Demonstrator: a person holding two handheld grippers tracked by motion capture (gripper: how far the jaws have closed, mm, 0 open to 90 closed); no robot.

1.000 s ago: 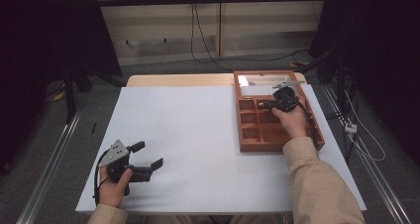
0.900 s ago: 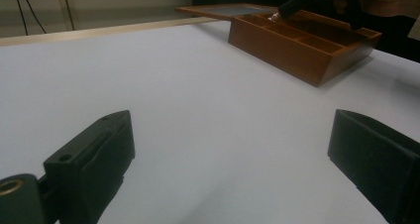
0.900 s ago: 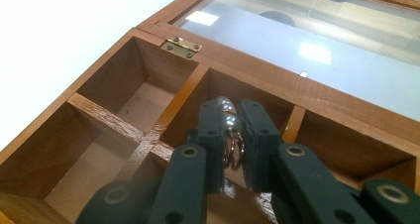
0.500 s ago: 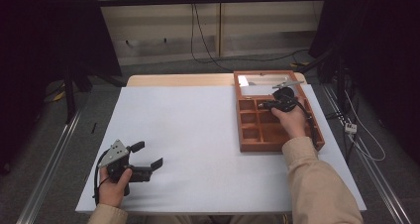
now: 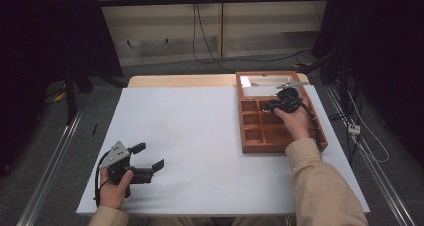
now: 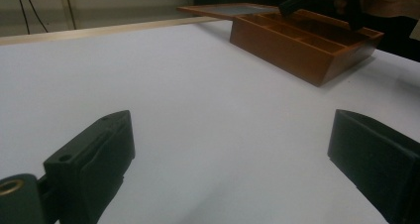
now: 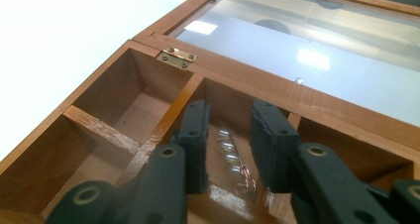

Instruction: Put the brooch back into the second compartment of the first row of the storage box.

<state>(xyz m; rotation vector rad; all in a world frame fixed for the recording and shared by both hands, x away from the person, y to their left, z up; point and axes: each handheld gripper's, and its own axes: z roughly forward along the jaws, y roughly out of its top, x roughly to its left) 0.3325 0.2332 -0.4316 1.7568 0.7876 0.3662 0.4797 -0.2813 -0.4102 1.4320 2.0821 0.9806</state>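
A brown wooden box (image 5: 244, 132) with several compartments stands at the table's right, its glass lid (image 5: 264, 80) laid open behind it. My right gripper (image 5: 274, 105) reaches into the back row. In the right gripper view that gripper (image 7: 230, 110) holds its jaws a narrow gap apart over the middle back compartment. Something clear and crinkled (image 7: 237, 167) glints between and below them; I cannot tell whether they touch it. My left gripper (image 5: 149, 155) rests at the front left of the white table, wide open. Nothing lies between the jaws of the left gripper (image 6: 233, 130).
The white table top (image 5: 200, 131) stretches bare between the two hands. The box (image 6: 297, 60) lies far off in the left gripper view. A brass hinge (image 7: 177, 58) joins the lid (image 7: 297, 50) to the box wall (image 7: 106, 78). Cables run over the floor behind.
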